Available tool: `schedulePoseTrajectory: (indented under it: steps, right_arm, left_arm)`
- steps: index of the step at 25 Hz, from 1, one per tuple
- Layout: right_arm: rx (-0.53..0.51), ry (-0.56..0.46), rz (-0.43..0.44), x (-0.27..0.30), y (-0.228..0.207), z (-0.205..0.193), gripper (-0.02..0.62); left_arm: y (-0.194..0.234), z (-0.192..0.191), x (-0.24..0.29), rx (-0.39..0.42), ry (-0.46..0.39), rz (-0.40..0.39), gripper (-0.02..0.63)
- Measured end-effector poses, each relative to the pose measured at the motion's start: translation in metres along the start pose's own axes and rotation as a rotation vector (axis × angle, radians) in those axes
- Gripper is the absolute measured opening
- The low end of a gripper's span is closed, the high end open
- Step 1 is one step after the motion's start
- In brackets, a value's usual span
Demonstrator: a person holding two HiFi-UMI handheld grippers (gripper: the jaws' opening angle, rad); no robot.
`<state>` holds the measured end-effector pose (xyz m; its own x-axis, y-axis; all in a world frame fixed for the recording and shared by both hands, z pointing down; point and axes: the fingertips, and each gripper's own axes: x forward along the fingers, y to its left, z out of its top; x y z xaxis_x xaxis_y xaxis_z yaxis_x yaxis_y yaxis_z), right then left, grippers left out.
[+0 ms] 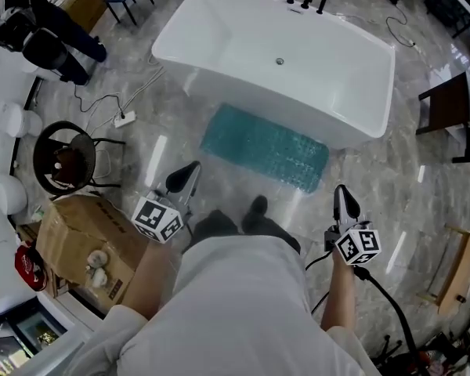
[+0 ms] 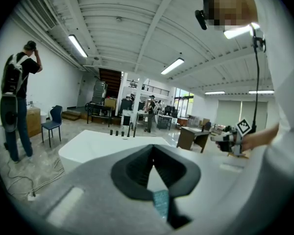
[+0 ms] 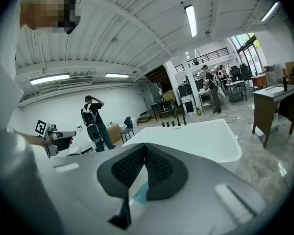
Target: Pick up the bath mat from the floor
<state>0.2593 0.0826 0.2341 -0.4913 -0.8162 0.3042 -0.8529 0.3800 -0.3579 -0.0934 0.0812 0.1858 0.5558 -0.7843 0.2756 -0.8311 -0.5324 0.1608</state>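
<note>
A teal bath mat [image 1: 265, 148] lies flat on the marble floor in front of the white bathtub [image 1: 219, 22]. My left gripper [image 1: 193, 167] is held short of the mat's near left corner, shut and holding nothing. My right gripper [image 1: 340, 191] hovers just off the mat's right end, also shut and holding nothing. In the left gripper view the closed jaws [image 2: 153, 149] point over the tub [image 2: 98, 143], and a sliver of mat [image 2: 161, 202] shows below them. The right gripper view has its closed jaws [image 3: 145, 146] in front of the tub [image 3: 201, 137], with a strip of mat [image 3: 141, 194] beneath.
A cardboard box [image 1: 90, 241] and a round black stool [image 1: 63, 157] stand at my left. A power strip with cables [image 1: 125, 119] lies on the floor left of the tub. A dark chair [image 1: 448, 110] and a wooden rack [image 1: 458, 269] are at the right. A person [image 1: 51, 34] stands at the far left.
</note>
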Motion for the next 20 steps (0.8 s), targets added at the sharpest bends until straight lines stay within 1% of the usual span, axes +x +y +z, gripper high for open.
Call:
schedulePoseTrajectory:
  steps: [4, 7, 11, 16, 20]
  right_arm:
    - [-0.013, 0.026, -0.014, 0.017, -0.004, -0.002, 0.006]
    - [-0.013, 0.037, -0.035, 0.030, -0.002, -0.002, 0.006]
    - [-0.007, 0.041, -0.076, 0.049, 0.002, -0.006, 0.006]
    - [0.024, 0.025, -0.143, 0.077, 0.003, -0.008, 0.006]
    - [0.037, 0.037, -0.175, 0.105, 0.006, -0.017, 0.006]
  left_arm:
    - [0.011, 0.004, 0.018, 0.002, 0.015, -0.027, 0.000]
    - [0.030, 0.010, 0.030, -0.008, 0.013, -0.048, 0.000]
    - [0.060, 0.013, 0.045, -0.012, 0.012, -0.094, 0.000]
    - [0.098, 0.005, 0.069, 0.008, 0.046, -0.133, -0.002]
    - [0.122, -0.009, 0.088, 0.025, 0.080, -0.177, 0.000]
